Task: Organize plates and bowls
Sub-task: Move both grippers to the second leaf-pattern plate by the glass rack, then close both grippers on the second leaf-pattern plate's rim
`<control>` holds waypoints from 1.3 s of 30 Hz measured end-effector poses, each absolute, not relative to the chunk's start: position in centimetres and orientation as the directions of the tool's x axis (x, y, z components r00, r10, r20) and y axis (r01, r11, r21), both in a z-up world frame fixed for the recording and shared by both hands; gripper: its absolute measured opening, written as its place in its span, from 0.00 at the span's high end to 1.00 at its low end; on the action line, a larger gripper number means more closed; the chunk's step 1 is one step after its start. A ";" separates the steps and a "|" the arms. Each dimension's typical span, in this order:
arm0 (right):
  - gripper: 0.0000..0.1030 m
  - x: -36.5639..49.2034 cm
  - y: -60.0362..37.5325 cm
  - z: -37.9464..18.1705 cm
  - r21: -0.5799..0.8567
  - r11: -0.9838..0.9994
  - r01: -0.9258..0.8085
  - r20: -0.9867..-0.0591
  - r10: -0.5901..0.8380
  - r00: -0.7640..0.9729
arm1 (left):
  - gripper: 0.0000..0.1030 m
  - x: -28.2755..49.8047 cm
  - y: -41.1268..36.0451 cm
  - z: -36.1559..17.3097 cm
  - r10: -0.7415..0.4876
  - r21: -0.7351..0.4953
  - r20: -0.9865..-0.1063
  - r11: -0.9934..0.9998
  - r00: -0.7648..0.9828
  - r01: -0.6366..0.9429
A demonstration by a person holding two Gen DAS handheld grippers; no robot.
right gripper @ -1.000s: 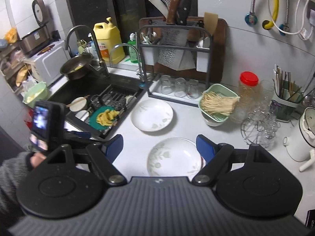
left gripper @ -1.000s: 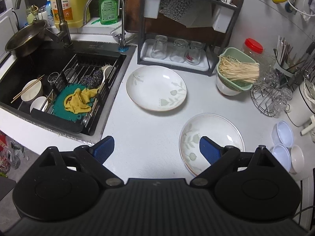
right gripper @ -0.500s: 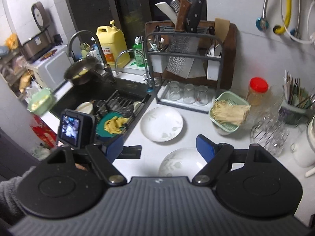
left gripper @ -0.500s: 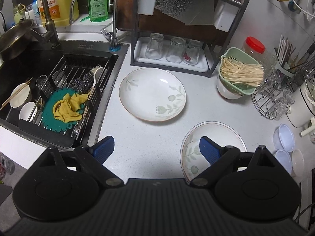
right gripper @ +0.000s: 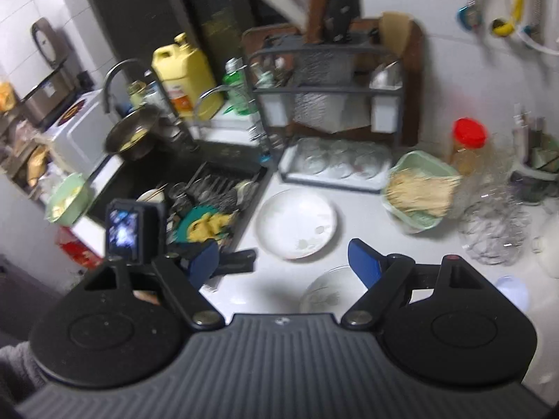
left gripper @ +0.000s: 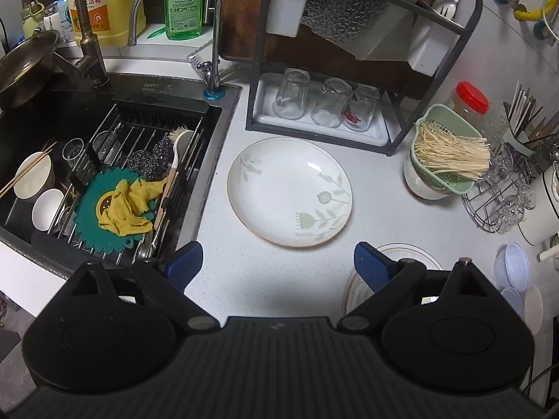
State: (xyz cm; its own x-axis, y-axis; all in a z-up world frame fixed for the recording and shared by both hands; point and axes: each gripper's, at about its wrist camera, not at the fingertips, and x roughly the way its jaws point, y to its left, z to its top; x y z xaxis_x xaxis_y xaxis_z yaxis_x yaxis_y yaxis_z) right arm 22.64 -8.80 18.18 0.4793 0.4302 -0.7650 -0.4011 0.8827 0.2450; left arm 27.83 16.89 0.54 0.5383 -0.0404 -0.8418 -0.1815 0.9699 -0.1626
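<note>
Blue pads tip both tools, and both pairs stand wide apart with nothing between them: the left gripper (left gripper: 277, 265) hangs over bare grey countertop (left gripper: 244, 279), the right gripper (right gripper: 283, 262) over the same stretch from farther back. Just ahead of the left fingers lies the far plate (left gripper: 290, 192), a glazed white dish with a pale leaf print, flat on the counter between the sink (left gripper: 52, 122) and the glass rack (left gripper: 349, 132). A near plate (left gripper: 415, 255) of the same pattern sits partly hidden behind the left tool's right finger. Small white bowls (left gripper: 513, 265) cluster at the counter's right edge, well apart from the plates. Ceramic like this is probably stiff, fairly heavy, slick and easily chipped; lying flat, it likely offers only its raised rim, so one pad should slide under the lip and one press above.
</note>
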 end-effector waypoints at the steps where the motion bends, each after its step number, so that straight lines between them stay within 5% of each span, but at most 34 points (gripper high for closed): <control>1: 0.20 22.8 -8.3 17.5 0.247 0.879 -0.408 -0.772 0.433 0.465 | 0.07 27.9 17.2 0.5 -0.042 -0.163 -0.842 0.970 0.538 -0.179; 6: 0.20 24.5 -7.1 12.4 0.299 0.888 -0.349 -0.823 0.425 0.376 | 0.07 28.2 19.4 0.4 -0.025 -0.152 -0.837 0.970 0.546 -0.189; 39: 0.21 36.1 -1.5 -4.8 0.284 0.957 -0.059 -0.798 0.270 0.539 | 0.08 40.5 27.1 -9.0 -0.219 -0.255 -0.866 0.967 0.449 -0.022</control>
State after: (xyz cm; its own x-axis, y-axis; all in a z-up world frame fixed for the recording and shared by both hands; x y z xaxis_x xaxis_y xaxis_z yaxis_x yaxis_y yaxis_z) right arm 36.12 -1.55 -4.85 0.5395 0.2701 -0.7975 -0.0587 0.9569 0.2844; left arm 40.53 27.11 -9.05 0.4491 -0.2189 -0.8663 -0.0216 0.9666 -0.2555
